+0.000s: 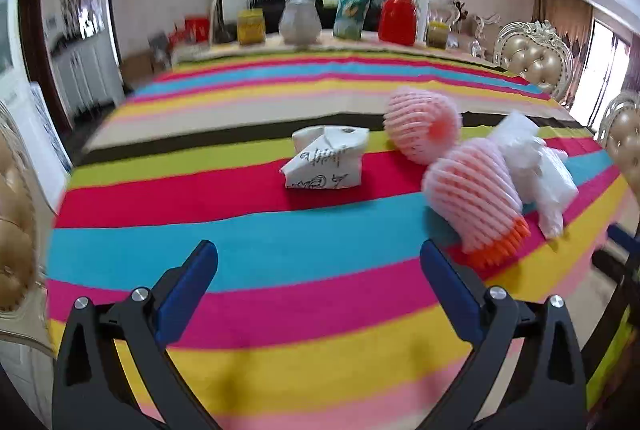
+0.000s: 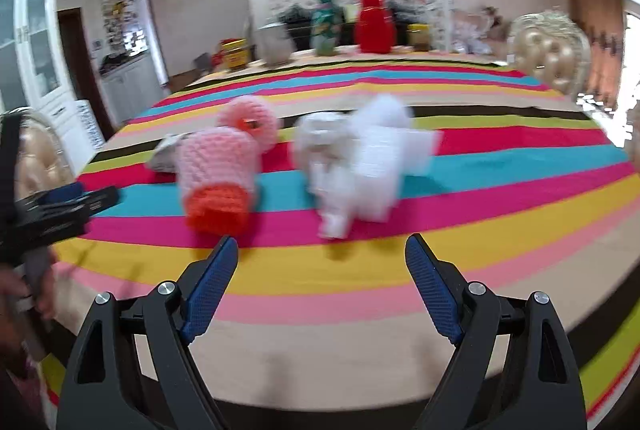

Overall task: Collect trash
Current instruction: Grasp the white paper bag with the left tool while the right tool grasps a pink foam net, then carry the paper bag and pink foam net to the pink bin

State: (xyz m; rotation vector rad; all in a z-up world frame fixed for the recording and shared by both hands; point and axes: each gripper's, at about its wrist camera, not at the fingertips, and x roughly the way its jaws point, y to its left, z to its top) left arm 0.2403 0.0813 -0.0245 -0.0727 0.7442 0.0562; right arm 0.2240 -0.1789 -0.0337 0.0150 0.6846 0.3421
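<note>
Left wrist view: left tongs spread wide, holding nothing, over the striped surface. Folded paper ahead has scribbled writing I can't read, foam nets beside it.

Right wrist view: right tongs spread too, white wrapping just ahead, blurry.

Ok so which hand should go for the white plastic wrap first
The right. Its open tool points almost straight at the white plastic wrap, just ahead. The left tool, also open, sees the wrap far off to its right, behind a pink foam net.
</note>
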